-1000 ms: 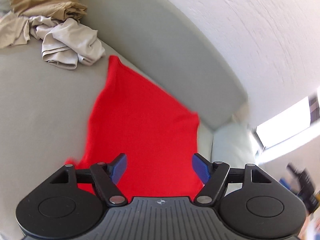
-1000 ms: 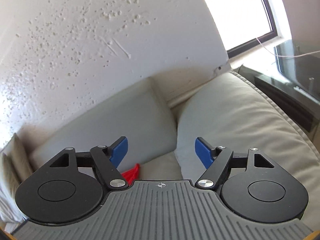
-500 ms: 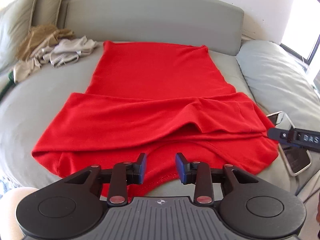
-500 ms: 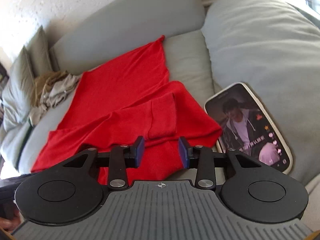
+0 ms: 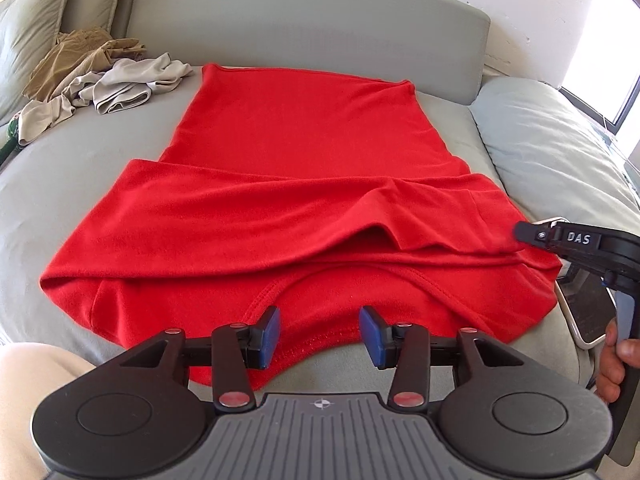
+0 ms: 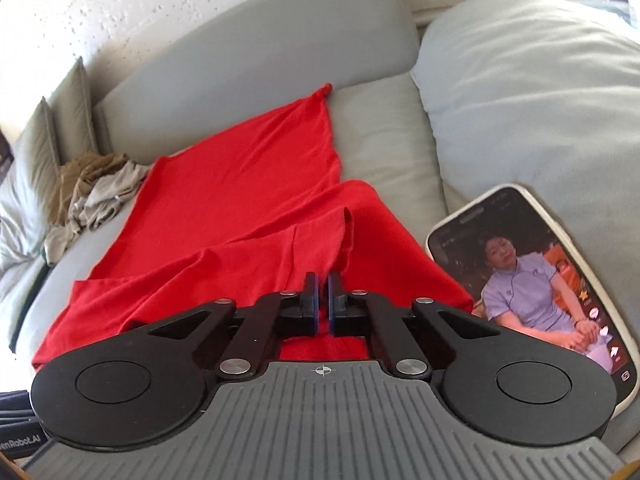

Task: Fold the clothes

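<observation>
Both grippers sit at the near edge of a red shirt (image 5: pixel 304 184) spread on a grey sofa (image 5: pixel 280 32). My left gripper (image 5: pixel 319 334) hangs over the shirt's neckline at the near edge. Its blue pads (image 5: pixel 269 332) stand apart after just widening a little, and the collar lies below the gap without being pinched. My right gripper (image 6: pixel 321 302) has just finished closing. Its pads are together, with red fabric at the shirt's right near corner running up to their tips, but I cannot tell whether any cloth is caught between them. From the left camera, its black tip (image 5: pixel 532 234) rests against the folded sleeve on the right side, and a person's hand (image 5: pixel 612 364) wraps its handle.

The shirt lies flat, hem at the far side against the backrest, both sleeves folded inward across the chest. A phone (image 6: pixel 532 280) with a lit screen lies just right of the shirt, beside a pale cushion (image 6: pixel 528 92). Crumpled beige clothes (image 5: pixel 100 80) are heaped at the far left.
</observation>
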A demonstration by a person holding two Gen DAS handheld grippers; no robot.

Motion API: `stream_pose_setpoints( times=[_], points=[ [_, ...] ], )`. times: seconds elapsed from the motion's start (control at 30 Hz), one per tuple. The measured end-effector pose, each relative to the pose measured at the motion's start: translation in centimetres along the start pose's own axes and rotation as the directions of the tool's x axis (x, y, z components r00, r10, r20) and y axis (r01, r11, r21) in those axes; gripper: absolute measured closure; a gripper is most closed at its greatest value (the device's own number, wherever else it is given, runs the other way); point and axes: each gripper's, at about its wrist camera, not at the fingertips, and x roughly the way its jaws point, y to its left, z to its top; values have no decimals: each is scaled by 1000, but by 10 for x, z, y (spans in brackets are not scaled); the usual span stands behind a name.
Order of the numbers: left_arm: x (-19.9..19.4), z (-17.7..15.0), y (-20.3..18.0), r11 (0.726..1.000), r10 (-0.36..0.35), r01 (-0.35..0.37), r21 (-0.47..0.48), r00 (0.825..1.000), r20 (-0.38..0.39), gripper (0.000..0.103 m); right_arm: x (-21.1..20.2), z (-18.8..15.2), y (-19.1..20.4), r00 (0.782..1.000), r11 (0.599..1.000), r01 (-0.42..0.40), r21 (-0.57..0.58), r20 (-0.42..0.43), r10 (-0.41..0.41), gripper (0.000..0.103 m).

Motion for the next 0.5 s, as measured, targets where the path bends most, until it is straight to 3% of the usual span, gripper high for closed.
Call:
stream_pose_setpoints(
  times=[0.13,0.27,0.33,0.4,0.43,0.47,0.5],
  points=[
    [-2,1,3,1000,6,-7,2,1000,6,60,-6,9,-6,995,996,93,17,34,-93,101],
    [-4,1,7,1000,16,-16,1,1000,5,60,9,14,-11,989,991,137,-2,-54,-137,98],
    [-5,2,10,1000,20,-20,-3,1000,7,59,13,14,-13,983,987,158,-9,-91,-158,91],
    [-7,6,15,1000,31,-30,-7,999,32,59,4,15,-12,984,987,160,14,-85,-159,74],
    [-8,9,17,999,39,-39,-10,998,50,59,-3,15,-10,985,986,163,17,-60,-162,57],
    [-8,15,19,999,49,-48,-14,996,71,59,-12,14,-4,986,986,166,3,-29,-166,50],
    [-7,20,21,998,59,-57,-18,994,92,59,-19,13,5,987,987,160,-32,9,-160,50]
  ],
)
